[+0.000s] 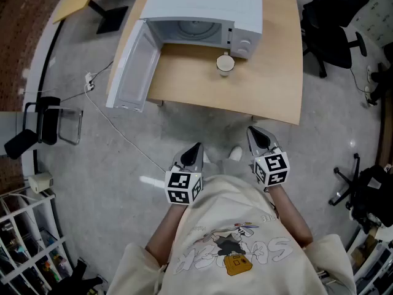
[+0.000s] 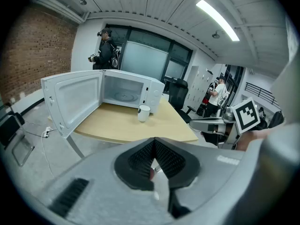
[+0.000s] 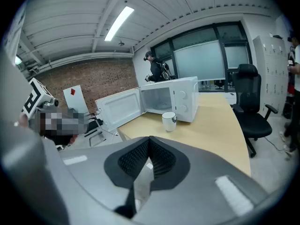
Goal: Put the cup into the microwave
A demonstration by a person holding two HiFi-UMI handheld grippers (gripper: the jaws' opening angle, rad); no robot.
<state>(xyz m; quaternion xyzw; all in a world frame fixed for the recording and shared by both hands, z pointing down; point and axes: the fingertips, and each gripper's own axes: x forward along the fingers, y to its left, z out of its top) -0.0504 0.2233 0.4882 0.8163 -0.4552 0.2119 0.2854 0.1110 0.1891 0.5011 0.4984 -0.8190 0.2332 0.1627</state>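
The person stands back from the tabletop (image 1: 270, 91) with both grippers held low in front of the body and well short of it, so the task looks not yet begun. The left gripper (image 1: 196, 147) has its jaws pressed together with nothing between them. The right gripper (image 1: 253, 133) is likewise closed and empty. Carried shut like this, they read as at rest for the approach, and one will have to open before it can take anything. The white cup (image 1: 225, 64) stands upright on the tabletop just in front of the microwave (image 1: 206, 11), near its control-panel side and outside the cavity. The microwave door (image 1: 132, 66) is swung wide to the left, overhanging the tabletop's edge, and the cavity is open, so no door step seems needed. Since the cup sits toward the right of the opening and the door takes up the left side, the right gripper appears better placed to reach it and carry it the short way in.
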